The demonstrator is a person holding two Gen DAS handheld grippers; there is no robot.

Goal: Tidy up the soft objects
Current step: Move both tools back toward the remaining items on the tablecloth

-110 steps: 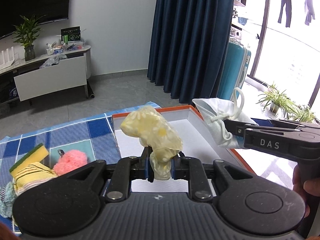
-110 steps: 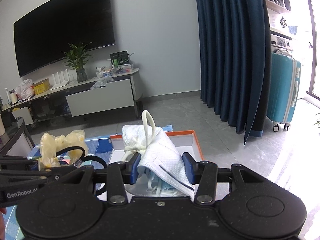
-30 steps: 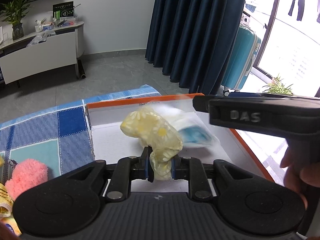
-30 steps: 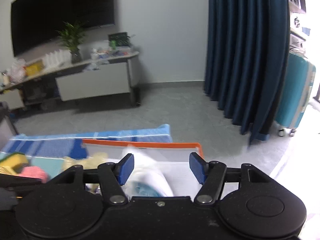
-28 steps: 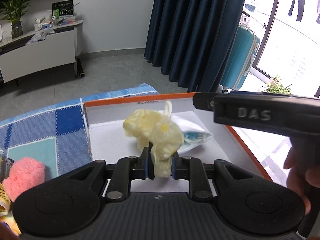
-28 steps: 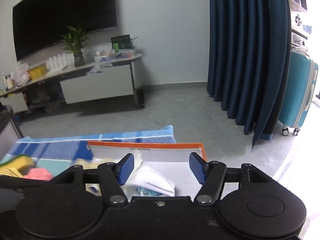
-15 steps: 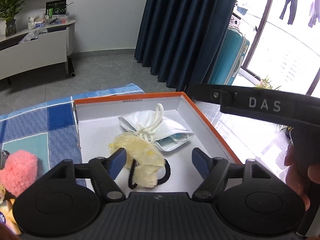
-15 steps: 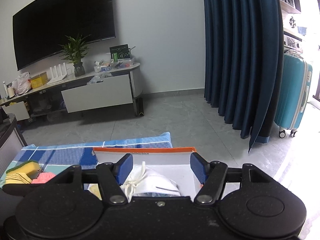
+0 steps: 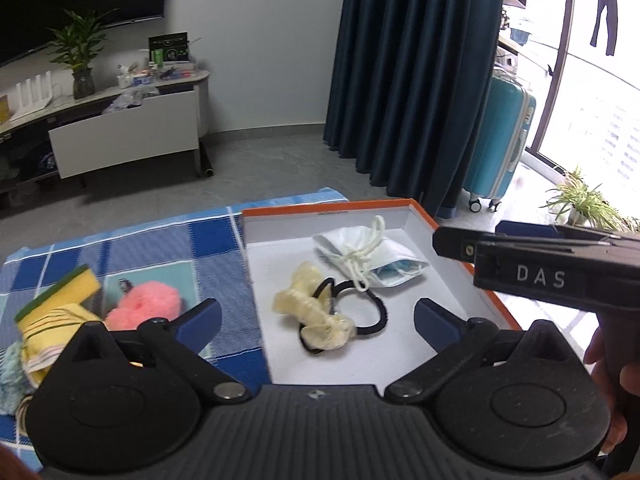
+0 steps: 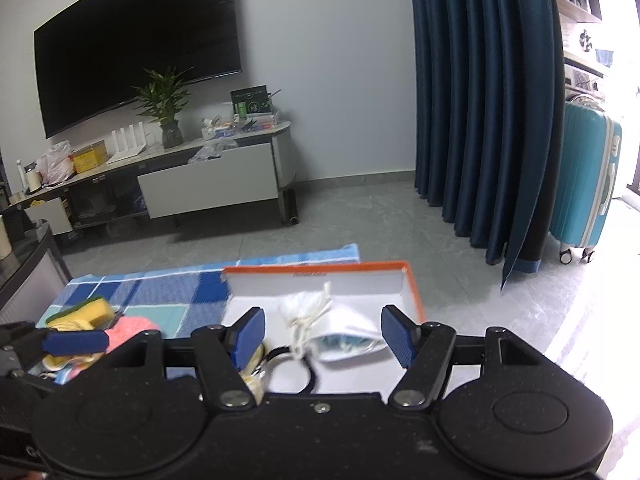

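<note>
The left gripper [image 9: 316, 316] hangs just above the near edge of the orange-rimmed box [image 9: 472, 276], its jaws spread wide and holding nothing. The right gripper [image 10: 322, 334] hovers over the same near edge, jaws likewise wide and empty.

Inside the box, nearest that edge, lies the yellow scrunchie [image 9: 312, 308] with a black hair tie [image 9: 372, 304] looped against it. Farther in, toward the box's far right corner, sits the white face mask bundle [image 9: 368, 256], its cord trailing onto the hair tie.

Left of the box, on the blue checked cloth [image 9: 168, 248], wait the unsorted things: a pink pom-pom [image 9: 144, 306] just beside the box wall, then a yellow-green sponge [image 9: 60, 292] and a yellow striped cloth [image 9: 52, 332], with a pale blue fluffy item [image 9: 10, 376] farthest from the box.

The likely next move is a reach left for the pom-pom. The risks look like these: a jaw tip passing low over the box could snag the mask's cord or the hair tie and drag them out, and a pinch on the pom-pom could catch the checked cloth beneath, tugging the pile beside it.
</note>
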